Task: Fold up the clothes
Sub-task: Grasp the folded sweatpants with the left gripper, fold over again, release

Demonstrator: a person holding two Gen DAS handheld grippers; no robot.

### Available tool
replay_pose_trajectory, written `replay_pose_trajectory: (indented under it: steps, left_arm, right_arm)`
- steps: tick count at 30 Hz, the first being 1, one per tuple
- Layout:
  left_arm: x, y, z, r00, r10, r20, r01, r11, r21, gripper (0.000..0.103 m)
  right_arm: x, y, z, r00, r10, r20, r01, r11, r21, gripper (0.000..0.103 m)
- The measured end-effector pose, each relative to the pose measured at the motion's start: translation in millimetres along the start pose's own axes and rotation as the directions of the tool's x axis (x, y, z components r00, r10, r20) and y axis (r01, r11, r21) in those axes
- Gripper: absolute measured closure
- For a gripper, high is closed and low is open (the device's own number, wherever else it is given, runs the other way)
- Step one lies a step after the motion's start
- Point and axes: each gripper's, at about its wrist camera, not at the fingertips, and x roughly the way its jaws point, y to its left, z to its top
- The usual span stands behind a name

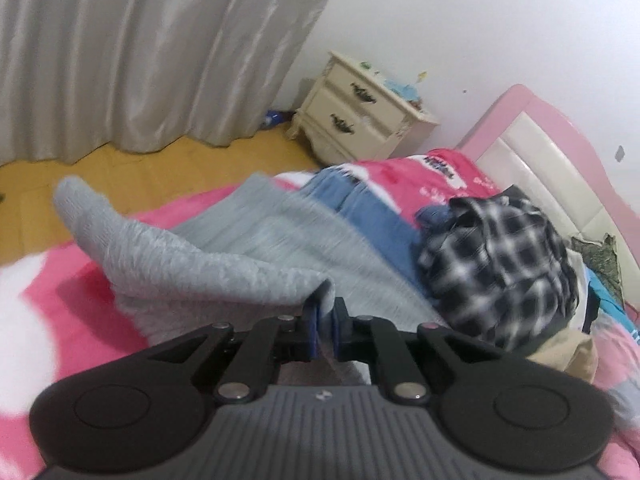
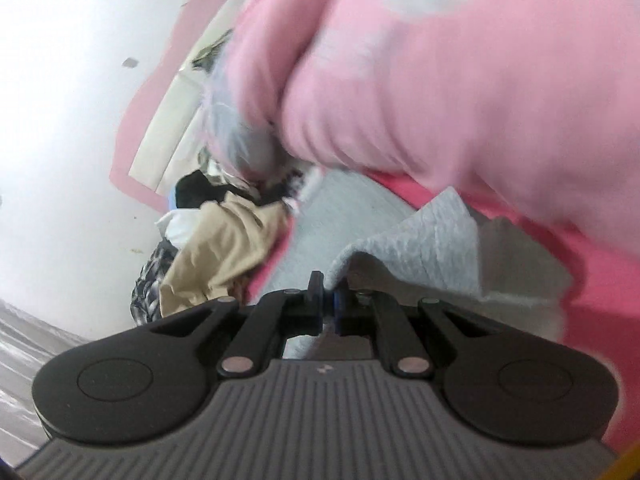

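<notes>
Bed (image 1: 60, 300) beside curtain (image 1: 140, 60), wooden floor (image 1: 132, 176)

- Both pictures are bright, with soft, even light and no strong shadows.
- The white wall (image 2: 60, 128) glows washed-out at 9 o'clock in the right wrist view.
- The big pink sleeve (image 2: 460, 80) at 1 o'clock is smeared with blur.
- The checked shirt (image 1: 496, 268) at 3 o'clock looks fuzzy.
- The curtain (image 1: 140, 48) at 11 o'clock bends.
- Corners go dark.

Clothes spread and heaped on a bed.
Grey knit garment (image 1: 248, 248) lies on pink-and-white bedspread (image 1: 60, 292); black-and-white checked shirt (image 1: 496, 264) heaped to its right, cream two-drawer nightstand (image 1: 360, 116) behind.
</notes>
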Motion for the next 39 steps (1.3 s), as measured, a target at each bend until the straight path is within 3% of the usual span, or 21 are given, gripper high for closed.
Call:
replay_pose_trajectory:
  steps: [9, 18, 23, 28, 30, 32, 35, 39]
  left_arm:
    - [89.1, -58.9, 32.8, 1.000, 0.014, 0.018, -0.015, 0.994, 0.106, 0.095]
    - [159.9, -73.1, 37.5, 0.998, 0.067, -0.017, -0.064, 0.989, 0.134, 0.095]
    - [200.0, -71.5, 28.9, 0.992, 0.106, -0.064, -0.092, 0.977, 0.192, 0.092]
    - [193.7, -65.4, 34.4, 0.992, 0.075, -0.100, -0.056, 0.983, 0.174, 0.082]
    - [178.0, -65.1, 36.8, 0.994, 0.059, -0.095, -0.041, 0.982, 0.186, 0.072]
    - [157.7, -66.0, 36.8, 0.996, 0.052, -0.073, -0.035, 0.976, 0.217, 0.069]
    - [145.3, -70.7, 26.7, 0.996, 0.023, -0.091, 0.004, 0.959, 0.284, 0.069]
    - [180.1, -88.3, 8.0, 0.986, 0.062, -0.153, 0.001, 0.924, 0.383, 0.069]
  right_arm:
    - [112.1, 51.6, 71.8, 0.999, -0.015, -0.036, 0.011, 0.993, -0.115, 0.100]
    - [204.5, 51.6, 91.3, 0.995, -0.071, -0.073, 0.062, 0.991, -0.115, 0.100]
    - [255.6, 42.1, 93.0, 0.986, -0.115, -0.118, 0.093, 0.980, -0.175, 0.099]
    - [274.0, 30.9, 94.8, 0.972, -0.136, -0.191, 0.103, 0.980, -0.172, 0.095]
    - [255.7, 43.4, 91.5, 0.974, -0.127, -0.187, 0.087, 0.974, -0.207, 0.082]
    - [231.7, 61.7, 81.1, 0.979, -0.110, -0.174, 0.054, 0.953, -0.297, 0.077]
    - [214.3, 86.8, 54.7, 0.967, -0.111, -0.229, -0.005, 0.891, -0.453, 0.076]
    - [271.3, 118.6, 18.6, 0.903, -0.159, -0.399, -0.138, 0.772, -0.620, 0.077]
